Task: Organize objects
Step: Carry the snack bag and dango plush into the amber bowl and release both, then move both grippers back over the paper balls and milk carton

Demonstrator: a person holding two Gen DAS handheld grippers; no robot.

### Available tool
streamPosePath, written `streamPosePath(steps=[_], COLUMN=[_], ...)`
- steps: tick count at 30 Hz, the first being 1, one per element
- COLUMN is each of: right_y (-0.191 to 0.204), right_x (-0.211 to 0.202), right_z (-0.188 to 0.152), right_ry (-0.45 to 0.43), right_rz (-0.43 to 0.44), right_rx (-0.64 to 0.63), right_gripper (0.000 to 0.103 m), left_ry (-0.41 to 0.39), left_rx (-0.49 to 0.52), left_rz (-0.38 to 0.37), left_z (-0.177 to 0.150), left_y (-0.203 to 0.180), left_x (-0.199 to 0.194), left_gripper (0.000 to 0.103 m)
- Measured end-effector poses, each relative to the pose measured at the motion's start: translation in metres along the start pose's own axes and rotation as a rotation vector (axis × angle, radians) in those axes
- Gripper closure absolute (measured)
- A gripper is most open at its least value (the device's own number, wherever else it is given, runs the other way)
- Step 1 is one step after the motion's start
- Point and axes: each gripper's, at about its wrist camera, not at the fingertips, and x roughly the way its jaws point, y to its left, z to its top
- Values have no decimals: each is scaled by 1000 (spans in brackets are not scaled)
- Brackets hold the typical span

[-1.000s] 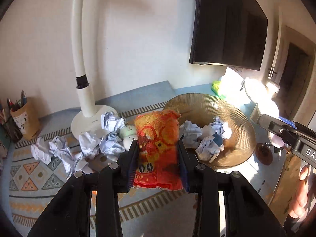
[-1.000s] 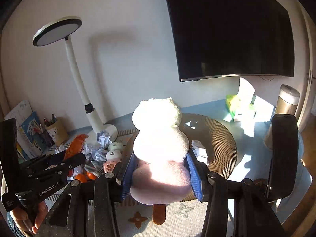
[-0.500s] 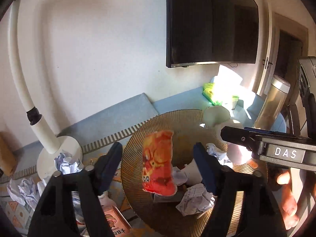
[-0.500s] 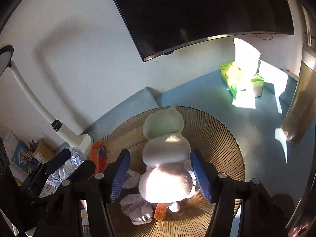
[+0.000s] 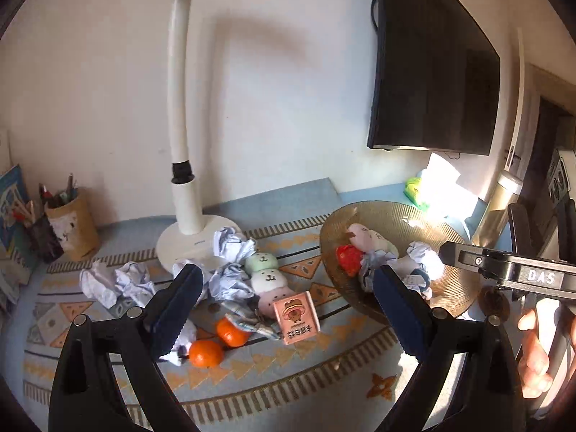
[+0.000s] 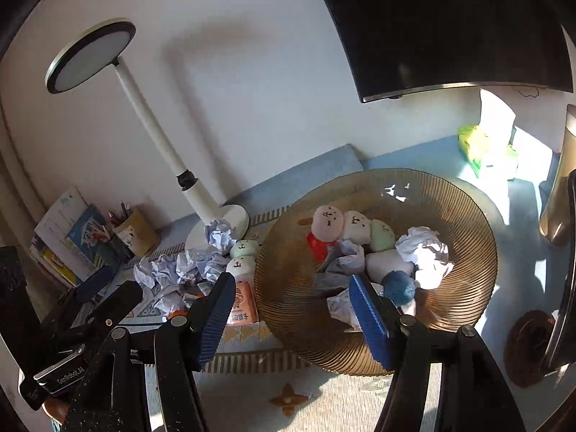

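My left gripper (image 5: 286,309) is open and empty above the patterned mat. My right gripper (image 6: 293,315) is open and empty at the near left rim of the amber ribbed bowl (image 6: 464,198). In the bowl lie a pink-white-green plush (image 6: 351,225), an orange-red snack bag (image 6: 316,246), paper balls (image 6: 424,248) and a blue ball (image 6: 397,288). The bowl also shows in the left wrist view (image 5: 396,212). On the mat lie a second plush (image 5: 268,277), a pink box (image 5: 296,313), two oranges (image 5: 206,353) and crumpled paper (image 5: 118,280).
A white desk lamp (image 5: 187,216) stands behind the paper. A pen holder (image 5: 73,228) and books are at the left. A tissue box (image 6: 487,147) and a metal flask (image 5: 498,208) stand at the right. A monitor (image 5: 432,72) hangs on the wall.
Both grippers opened and let go: the snack bag and the plush now lie in the bowl. Both grippers have pulled back from the bowl, the left one toward the mat.
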Motion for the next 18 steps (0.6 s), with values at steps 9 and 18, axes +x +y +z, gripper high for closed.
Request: streamPosePath(steps=[9, 18], right_y=[100, 102], right_x=[43, 107], right_z=[-76, -119], right_ry=[70, 153], right_rz=[107, 74], right_rx=[-185, -223], right_gripper=[37, 37], left_ry=[76, 119], left_rx=[-199, -265], left_rz=[273, 303], left_z=[-76, -118], left_y=[112, 143], left_x=[-37, -18], left_gripper=[1, 1])
